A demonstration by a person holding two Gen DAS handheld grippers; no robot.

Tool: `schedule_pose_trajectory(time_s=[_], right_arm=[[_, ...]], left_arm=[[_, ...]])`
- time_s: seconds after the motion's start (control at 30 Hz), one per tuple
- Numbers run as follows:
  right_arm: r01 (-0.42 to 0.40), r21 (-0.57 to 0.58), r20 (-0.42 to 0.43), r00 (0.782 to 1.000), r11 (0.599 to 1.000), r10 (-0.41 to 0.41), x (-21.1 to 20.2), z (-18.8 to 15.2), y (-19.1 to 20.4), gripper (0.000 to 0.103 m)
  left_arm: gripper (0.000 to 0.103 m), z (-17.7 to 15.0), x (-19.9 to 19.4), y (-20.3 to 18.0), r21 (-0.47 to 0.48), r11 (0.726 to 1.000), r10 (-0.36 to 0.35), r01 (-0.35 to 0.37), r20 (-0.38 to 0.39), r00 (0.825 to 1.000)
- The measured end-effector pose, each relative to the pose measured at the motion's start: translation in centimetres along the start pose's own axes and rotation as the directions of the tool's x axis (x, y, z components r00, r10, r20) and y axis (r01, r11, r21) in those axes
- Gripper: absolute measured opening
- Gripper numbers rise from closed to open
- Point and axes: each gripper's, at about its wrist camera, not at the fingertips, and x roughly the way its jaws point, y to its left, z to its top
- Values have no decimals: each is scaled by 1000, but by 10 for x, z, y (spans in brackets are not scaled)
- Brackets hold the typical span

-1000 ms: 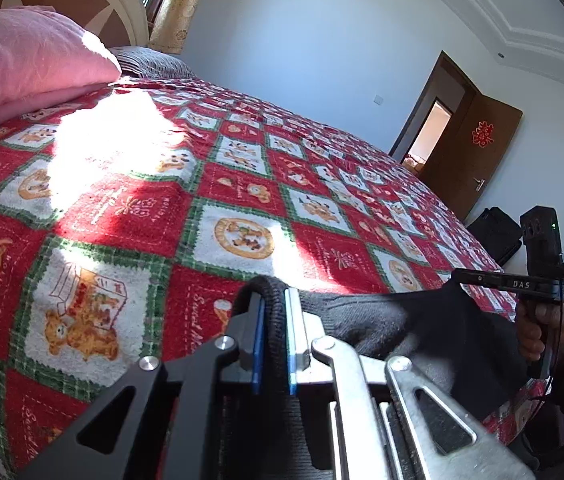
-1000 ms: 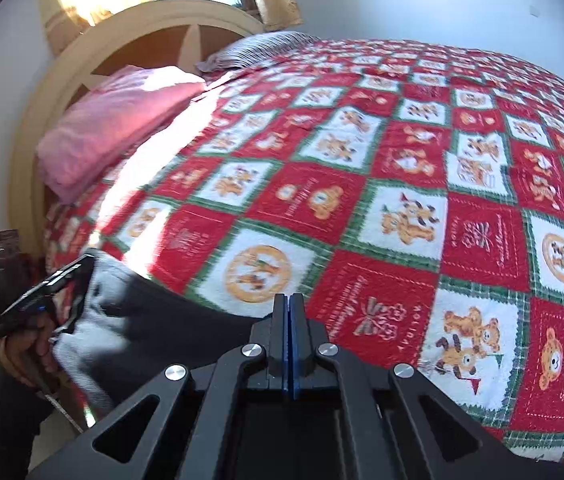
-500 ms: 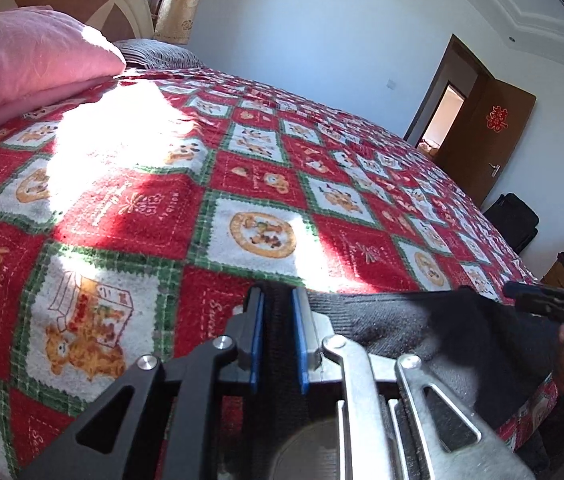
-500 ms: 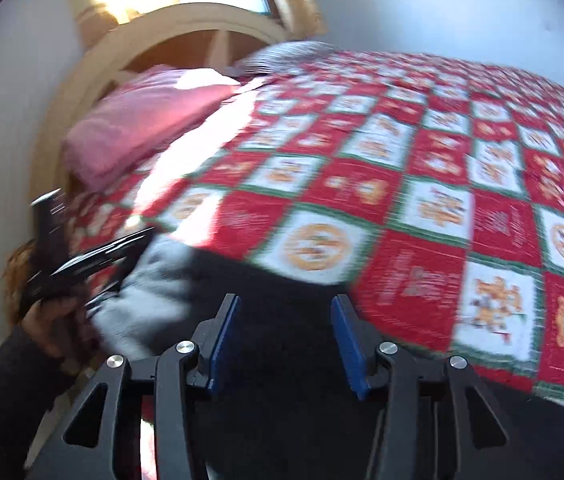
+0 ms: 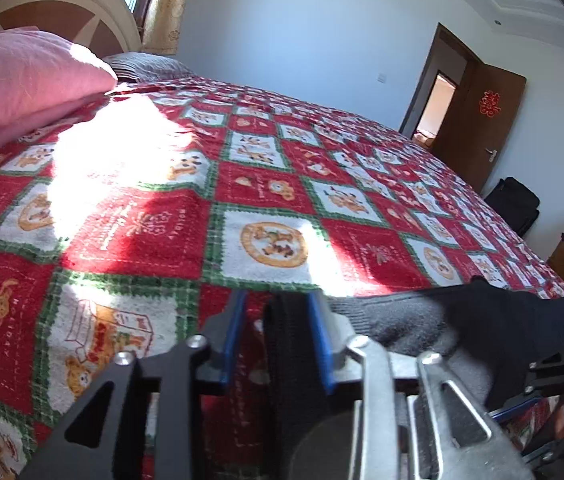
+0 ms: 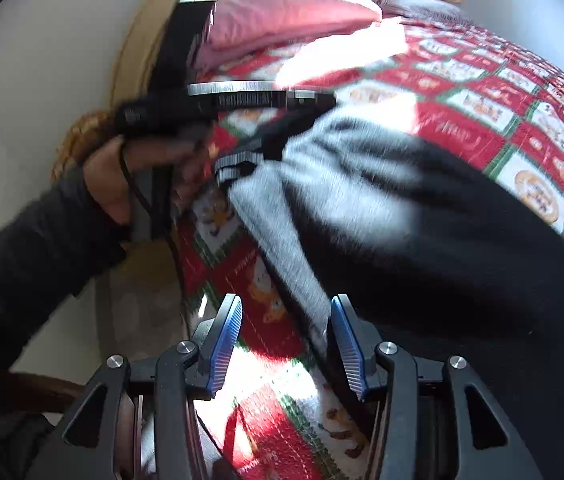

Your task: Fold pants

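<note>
A bedroom fills both views: a wide bed under a red, white and green patchwork blanket [image 5: 265,196] printed with bears, sunlight falling in a bright patch across it. A pink pillow [image 5: 21,80] lies at the arched headboard [image 5: 57,4], far ahead and to the left of the left tool, and a brown door [image 5: 478,120] stands open in the pale wall ahead and to the right.

The pants [image 5: 462,320], dark with a grey lining showing, lie along the near edge of the bed. In the left wrist view they stretch from between the fingers away to the right of the left tool [image 5: 277,336]. That tool's blue-padded fingers [image 5: 320,340] stand apart with a gap between them; a dark band of the pants sits in the gap against the right-hand pad, loose and not squeezed.

In the right wrist view the pants [image 6: 422,220] spread ahead and to the right of the right tool [image 6: 284,344], their grey hem edge running down towards its right-hand finger. This tool is spread wide, with blanket showing between the blue pads [image 6: 225,340] and nothing pinched. Ahead and to its left, the person's left hand [image 6: 137,168] in a dark sleeve holds the other tool at the far end of the pants; that part of the picture is blurred.
</note>
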Motion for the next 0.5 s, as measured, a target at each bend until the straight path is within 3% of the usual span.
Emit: schedule_pose_trajectory(time_s=[0.03,0.17,0.23,0.3,0.4,0.5], right_arm=[[3,-1,28,1000,1000,-3,-4,3,1,49],[-27,-3,120,992,1000,27,-10,17,8,49],[-27,-31,84,996,999,29,3,20,18,50],[51,-51,74,996,997,-47,7,18,23,50],[-18,35,162,987,999,12,-18,14,-2,50],[45,129,233,970,991,-74,-45,15,-37,50]], left_arm=[[53,1,3,4,-24,1000,-1,1,-1,1000],[53,4,5,14,-90,996,-29,29,7,1000],[50,5,-4,13,-87,996,12,-10,23,1000],[50,3,-26,9,-84,996,27,-21,74,997],[65,-5,-58,-7,-38,999,43,-38,141,989],[69,-17,-74,-26,23,999,41,-45,166,985]])
